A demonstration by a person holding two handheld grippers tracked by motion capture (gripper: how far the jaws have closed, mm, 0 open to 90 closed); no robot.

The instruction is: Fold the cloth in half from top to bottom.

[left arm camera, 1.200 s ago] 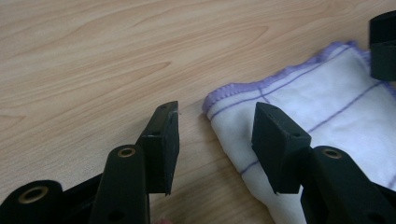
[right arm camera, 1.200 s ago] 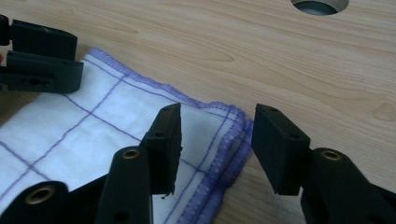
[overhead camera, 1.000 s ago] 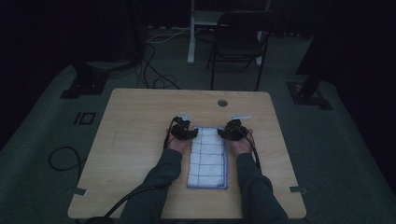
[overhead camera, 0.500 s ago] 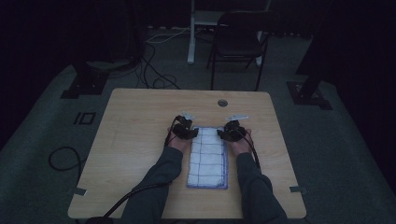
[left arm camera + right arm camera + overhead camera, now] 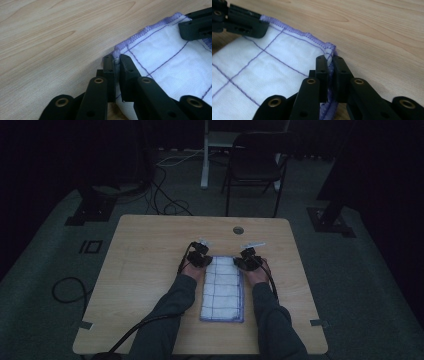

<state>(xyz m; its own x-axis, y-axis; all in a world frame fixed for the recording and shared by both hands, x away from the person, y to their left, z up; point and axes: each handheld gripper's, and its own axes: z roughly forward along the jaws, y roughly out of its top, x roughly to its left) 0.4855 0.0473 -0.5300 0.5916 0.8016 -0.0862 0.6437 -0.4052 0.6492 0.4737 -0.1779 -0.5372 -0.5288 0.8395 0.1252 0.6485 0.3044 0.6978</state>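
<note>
Folded white cloth [image 5: 222, 289] (purple grid lines, purple hem) lying flat on wooden counter [image 5: 150, 270], between both forearms. Left gripper [image 5: 117, 62] jaws clamped on far left corner; right gripper [image 5: 329, 61] jaws clamped on far right corner.

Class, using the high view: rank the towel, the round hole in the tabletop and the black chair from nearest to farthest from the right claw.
1. Towel: pinched at its corner by the right claw.
2. Round hole: just beyond, on the table's far side.
3. Black chair: on the floor past the table.
</note>
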